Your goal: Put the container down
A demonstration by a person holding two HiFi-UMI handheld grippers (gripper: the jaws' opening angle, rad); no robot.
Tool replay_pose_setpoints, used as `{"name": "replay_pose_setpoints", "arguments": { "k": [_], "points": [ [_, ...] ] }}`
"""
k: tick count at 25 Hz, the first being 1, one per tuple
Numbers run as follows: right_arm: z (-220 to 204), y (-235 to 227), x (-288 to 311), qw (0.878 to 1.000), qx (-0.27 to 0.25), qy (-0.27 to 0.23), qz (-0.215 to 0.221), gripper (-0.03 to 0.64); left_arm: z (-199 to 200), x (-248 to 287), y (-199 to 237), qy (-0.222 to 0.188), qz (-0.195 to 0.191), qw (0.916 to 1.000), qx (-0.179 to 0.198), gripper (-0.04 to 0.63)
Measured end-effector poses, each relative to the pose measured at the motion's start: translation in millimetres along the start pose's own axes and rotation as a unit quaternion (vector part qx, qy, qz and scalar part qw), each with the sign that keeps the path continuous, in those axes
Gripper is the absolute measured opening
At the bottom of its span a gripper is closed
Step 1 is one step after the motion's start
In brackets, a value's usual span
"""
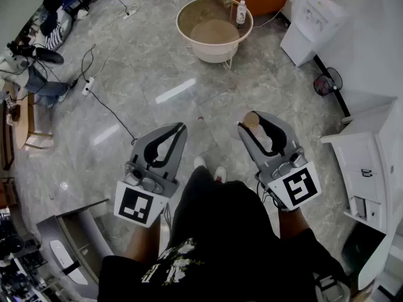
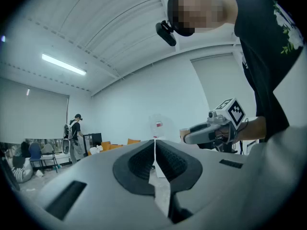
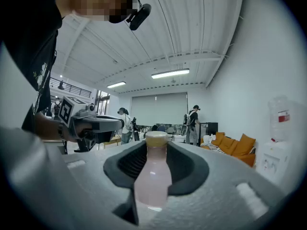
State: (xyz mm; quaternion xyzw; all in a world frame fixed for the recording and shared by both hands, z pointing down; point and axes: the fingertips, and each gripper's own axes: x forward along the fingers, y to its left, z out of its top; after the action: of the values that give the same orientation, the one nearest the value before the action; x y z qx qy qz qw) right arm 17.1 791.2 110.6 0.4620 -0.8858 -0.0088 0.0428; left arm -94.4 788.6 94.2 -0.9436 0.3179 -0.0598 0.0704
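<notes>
Two hand-held grippers are held out at waist height over a grey marbled floor (image 1: 157,61). The left hand-held gripper (image 2: 154,145) has its jaws pressed together with nothing between them. The right hand-held gripper (image 1: 251,121) is clamped on the container, a pale pink plastic bottle with a tan cap (image 3: 152,176). Its pads are pressed against the bottle's body, and the jaws are kept well apart by its width. The bottle lies along the jaws with the cap pointing forward past the tips, so it is carried in the air and rests on nothing.

The step in hand is judged to be the carry: the grasp is made and the setting-down is not yet begun. A round cream surface with a raised rim (image 1: 189,8) is seen ahead, well apart from both grippers, with a small clear bottle (image 1: 241,11) standing near its far edge. If that is the intended place, it must first be approached. The right hand-held gripper would then need to be turned so that the bottle's base faces down. The bottle would have to be lowered onto a free patch, and the jaws opened only once its base is supported.
</notes>
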Motion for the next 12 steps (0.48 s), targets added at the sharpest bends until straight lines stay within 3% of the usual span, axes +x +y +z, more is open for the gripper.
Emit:
{"name": "replay_pose_setpoints", "arguments": {
  "k": [12],
  "points": [
    [1,16,-1,1.0,0.013,-0.016,0.02,0.121,-11,-17,-5,0.028,0.008,0.9996,-0.007,0.023]
  ]
}}
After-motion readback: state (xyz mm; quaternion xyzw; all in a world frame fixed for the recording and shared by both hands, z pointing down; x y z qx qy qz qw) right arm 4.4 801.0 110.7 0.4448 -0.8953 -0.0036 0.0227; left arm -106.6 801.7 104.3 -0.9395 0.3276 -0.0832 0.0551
